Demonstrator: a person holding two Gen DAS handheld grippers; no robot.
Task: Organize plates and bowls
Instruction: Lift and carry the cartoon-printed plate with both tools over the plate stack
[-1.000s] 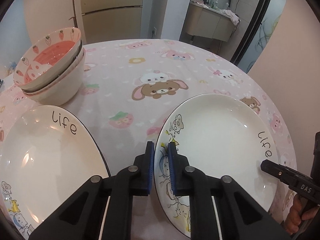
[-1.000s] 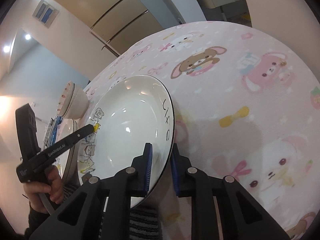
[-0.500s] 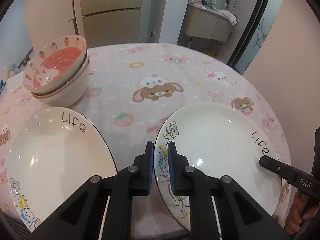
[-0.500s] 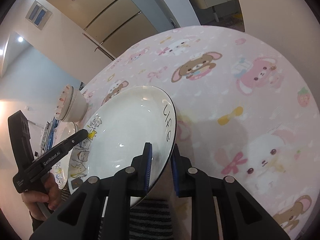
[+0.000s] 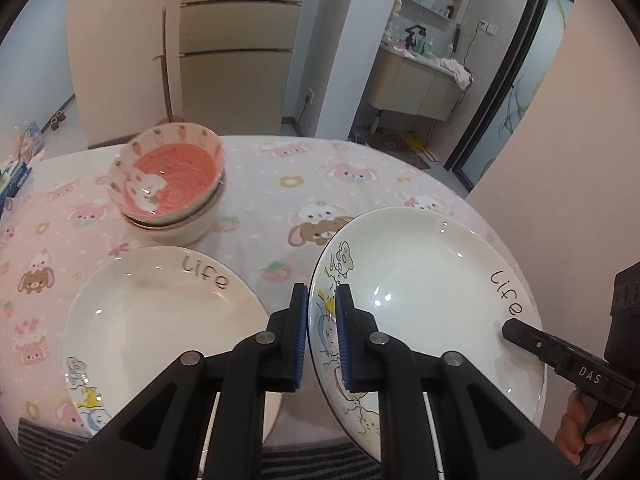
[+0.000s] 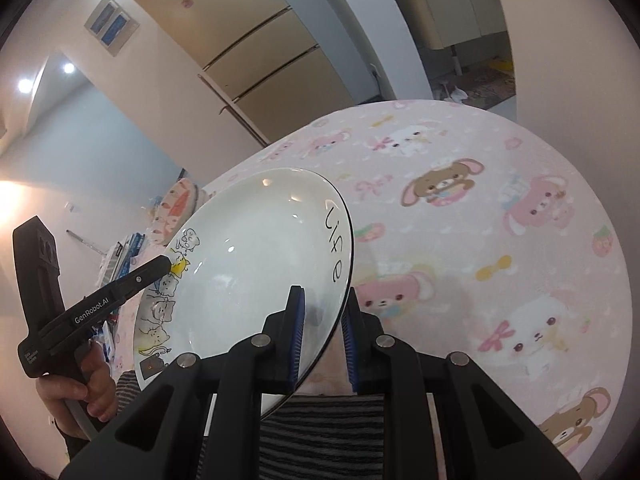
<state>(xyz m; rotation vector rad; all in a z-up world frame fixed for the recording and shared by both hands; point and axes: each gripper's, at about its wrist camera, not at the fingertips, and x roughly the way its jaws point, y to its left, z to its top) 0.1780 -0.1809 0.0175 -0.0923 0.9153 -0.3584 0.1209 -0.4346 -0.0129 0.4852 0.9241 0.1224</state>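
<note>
A white "Life" plate (image 5: 424, 292) with cartoon animals is held lifted above the table. My left gripper (image 5: 322, 332) is shut on its left rim. My right gripper (image 6: 322, 340) is shut on its opposite rim, beside the "Life" lettering, and the plate (image 6: 248, 272) tilts there. The right gripper's finger also shows in the left wrist view (image 5: 560, 360). A second "Life" plate (image 5: 160, 320) lies flat on the table to the left. Two stacked bowls (image 5: 172, 188), the top one pink with strawberries, stand behind it.
The round table has a pink cartoon-animal cloth (image 5: 320, 184). Its right half (image 6: 500, 240) is bare cloth. Blue packets (image 5: 12, 176) lie at the far left edge. A fridge and a washroom doorway stand beyond the table.
Both grippers have risen with the right plate, lifting it off the cloth and tilting it. The left plate and the bowls have stayed in place.
</note>
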